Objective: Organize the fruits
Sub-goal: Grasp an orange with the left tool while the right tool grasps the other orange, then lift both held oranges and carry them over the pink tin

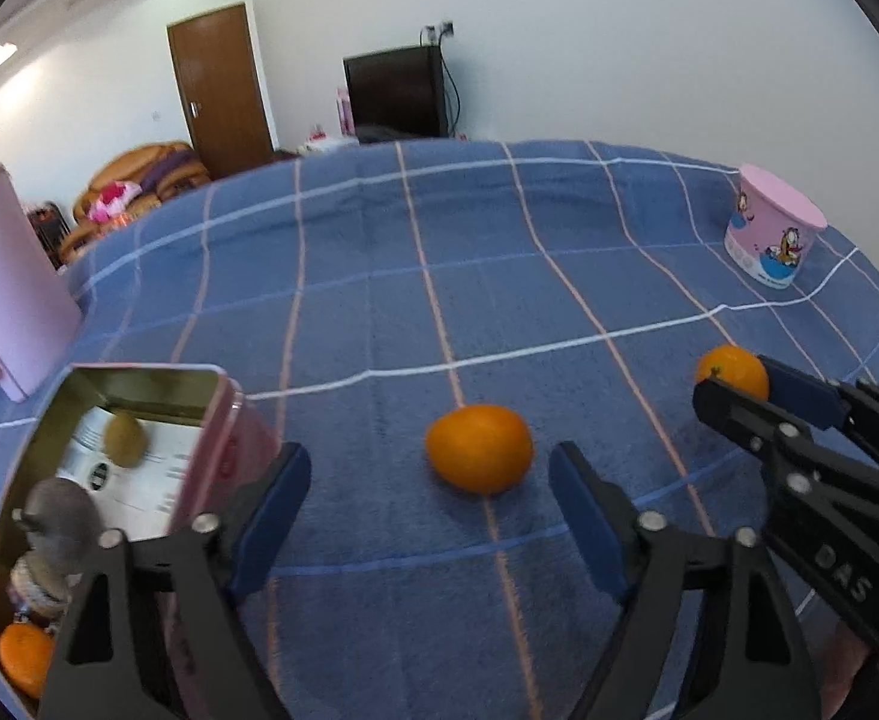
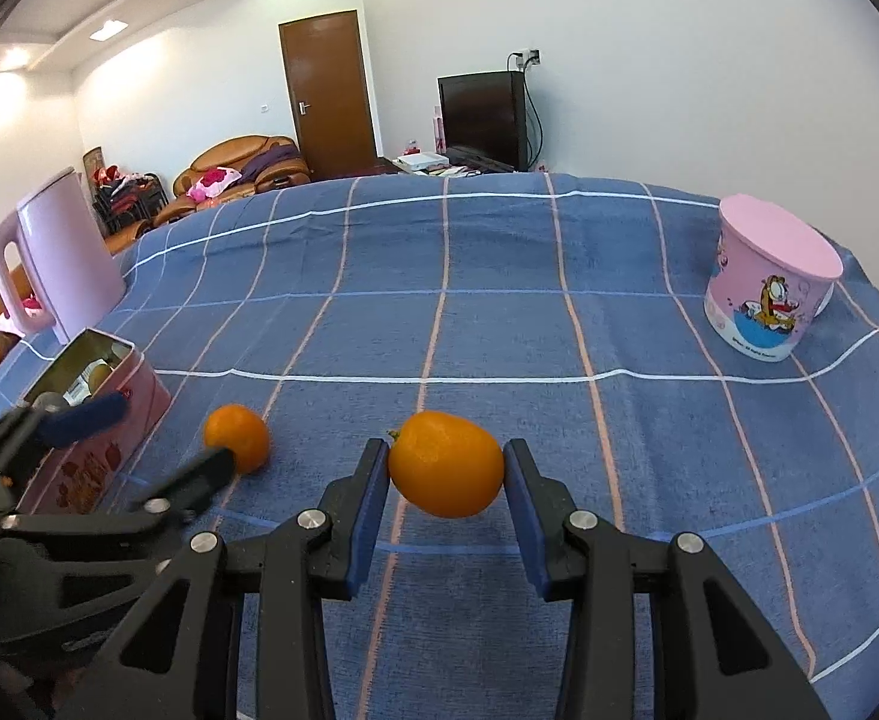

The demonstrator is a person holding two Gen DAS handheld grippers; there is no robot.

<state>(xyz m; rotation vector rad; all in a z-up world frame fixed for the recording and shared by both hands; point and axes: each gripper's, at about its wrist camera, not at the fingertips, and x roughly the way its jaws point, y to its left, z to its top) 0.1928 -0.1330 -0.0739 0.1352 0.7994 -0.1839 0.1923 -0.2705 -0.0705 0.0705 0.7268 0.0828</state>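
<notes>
Right gripper (image 2: pixel 446 474) clamps one of two oranges (image 2: pixel 446 471).

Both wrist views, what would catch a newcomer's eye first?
The orange clamped between the right gripper jaws, near the middle of the blue checked cloth. A second orange lies ahead of the open left gripper, beside the pink tin already holding fruit.

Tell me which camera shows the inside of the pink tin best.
The left wrist view: it looks down into the open pink tin, showing a kiwi, an orange and a grey object inside. The right wrist view shows the tin mostly side-on, partly behind the left claw.
</notes>
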